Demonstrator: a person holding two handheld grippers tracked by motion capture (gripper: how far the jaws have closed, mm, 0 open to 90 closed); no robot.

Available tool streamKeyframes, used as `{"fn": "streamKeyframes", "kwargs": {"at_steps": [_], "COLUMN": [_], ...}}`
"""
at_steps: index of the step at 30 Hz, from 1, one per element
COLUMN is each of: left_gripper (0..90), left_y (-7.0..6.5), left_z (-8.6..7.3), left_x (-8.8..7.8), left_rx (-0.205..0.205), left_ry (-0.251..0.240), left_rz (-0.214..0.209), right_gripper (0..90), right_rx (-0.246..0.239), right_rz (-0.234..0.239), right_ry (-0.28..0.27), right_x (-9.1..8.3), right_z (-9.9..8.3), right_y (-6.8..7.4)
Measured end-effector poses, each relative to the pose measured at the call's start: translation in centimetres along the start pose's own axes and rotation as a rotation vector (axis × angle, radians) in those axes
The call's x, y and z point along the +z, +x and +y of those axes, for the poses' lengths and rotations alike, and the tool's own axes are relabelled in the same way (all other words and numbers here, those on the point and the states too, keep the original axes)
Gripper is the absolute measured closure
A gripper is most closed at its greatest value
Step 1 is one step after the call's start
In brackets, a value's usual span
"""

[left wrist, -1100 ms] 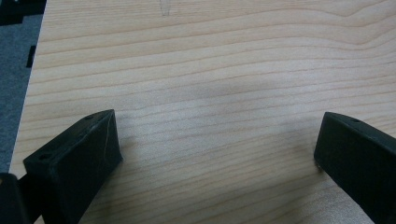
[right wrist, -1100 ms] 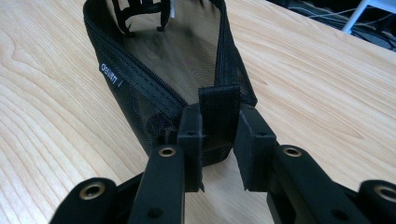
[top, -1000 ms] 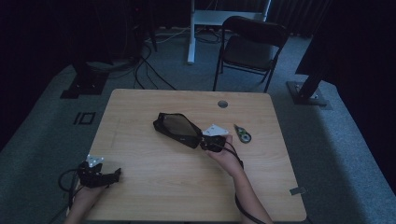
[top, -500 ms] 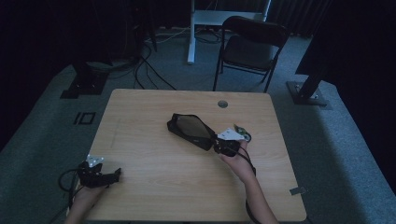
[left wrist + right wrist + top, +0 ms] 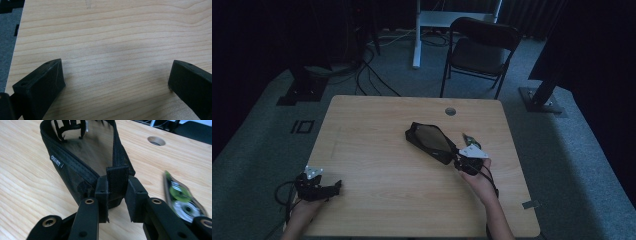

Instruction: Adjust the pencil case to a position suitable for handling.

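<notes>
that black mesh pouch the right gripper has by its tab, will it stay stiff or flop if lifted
Probably floppy: the mesh pouch is thin fabric and its walls already bow and sag. It looks light, since the right gripper holds it by the end tab alone. Lifted there, it would likely dangle.

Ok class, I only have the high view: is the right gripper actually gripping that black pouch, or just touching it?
Observer: Gripping. In the right gripper view, the right gripper is shut on the fabric tab at the end of the black mesh pouch.
Operator: Is the pouch zipped?
Observer: No, its zip stands open along the top.
Operator: And the left gripper?
Observer: The left gripper is open, with its jaws wide apart over the bare wooden table and nothing between them.
</notes>
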State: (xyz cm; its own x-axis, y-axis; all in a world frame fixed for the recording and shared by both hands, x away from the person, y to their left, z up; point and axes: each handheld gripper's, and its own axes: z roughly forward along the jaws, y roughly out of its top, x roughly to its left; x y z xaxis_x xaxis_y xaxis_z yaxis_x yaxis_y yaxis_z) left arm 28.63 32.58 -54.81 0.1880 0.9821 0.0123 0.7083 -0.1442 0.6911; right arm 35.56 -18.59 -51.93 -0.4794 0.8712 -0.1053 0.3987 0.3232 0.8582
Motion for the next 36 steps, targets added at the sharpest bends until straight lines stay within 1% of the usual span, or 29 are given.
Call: {"fn": "streamKeyframes", "kwargs": {"at_steps": [2, 4, 6, 9, 11, 16, 18, 23, 25, 28, 30, 32, 33, 36], "left_gripper": [0.5, 0.6, 0.5, 0.6, 0.6, 0.6, 0.6, 0.5, 0.5, 0.5, 0.5, 0.5, 0.5, 0.5], "left_y": [0.0, 0.0, 0.0, 0.0, 0.0, 0.0, 0.0, 0.0, 0.0, 0.0, 0.0, 0.0, 0.0, 0.0], "left_z": [0.0, 0.0, 0.0, 0.0, 0.0, 0.0, 0.0, 0.0, 0.0, 0.0, 0.0, 0.0, 0.0, 0.0], "left_x": [0.0, 0.0, 0.0, 0.0, 0.0, 0.0, 0.0, 0.0, 0.0, 0.0, 0.0, 0.0, 0.0, 0.0], "left_rx": [0.0, 0.0, 0.0, 0.0, 0.001, -0.001, -0.001, -0.001, -0.001, -0.001, -0.001, -0.001, -0.001, -0.001], "left_ry": [0.0, 0.0, 0.0, 0.0, 0.001, 0.001, 0.001, 0.001, 0.001, 0.001, 0.001, 0.001, 0.001, 0.001], "left_rz": [0.0, 0.0, 0.0, 0.0, 0.001, 0.004, 0.003, 0.003, 0.003, 0.004, 0.003, 0.003, 0.003, 0.003], "right_gripper": [73.3, 73.3, 73.3, 73.2, 73.3, 73.3, 73.3, 73.2, 73.1, 73.0, 73.1, 73.1, 73.1, 73.1], "right_rx": [-0.002, 0.019, 0.027, 0.031, 0.031, 0.038, 0.056, 0.074, 0.083, 0.106, 0.101, 0.111, 0.107, 0.111], "right_rz": [-0.021, -0.03, -0.038, -0.044, -0.058, -0.075, -0.08, -0.094, -0.09, -0.1, -0.115, -0.122, -0.125, -0.133], "right_ry": [0.003, -0.001, -0.003, -0.006, -0.009, -0.011, -0.011, -0.008, -0.009, -0.009, -0.009, -0.011, -0.012, -0.013], "right_x": [-0.3, -0.7, -1.0, -1.4, -1.6, -2.3, -2.7, -4.0, -4.5, -5.2, -5.5, -5.7, -5.8, -6.3], "right_z": [-0.2, -0.5, -0.7, -1.2, -1.3, -1.8, -2.0, -2.8, -3.1, -3.5, -3.8, -4.1, -4.2, -4.5], "right_y": [-0.3, -0.7, -0.9, -0.6, -0.5, -0.5, -0.6, -0.6, -0.6, -0.7, -0.7, -0.8, -0.8, -0.5]}}
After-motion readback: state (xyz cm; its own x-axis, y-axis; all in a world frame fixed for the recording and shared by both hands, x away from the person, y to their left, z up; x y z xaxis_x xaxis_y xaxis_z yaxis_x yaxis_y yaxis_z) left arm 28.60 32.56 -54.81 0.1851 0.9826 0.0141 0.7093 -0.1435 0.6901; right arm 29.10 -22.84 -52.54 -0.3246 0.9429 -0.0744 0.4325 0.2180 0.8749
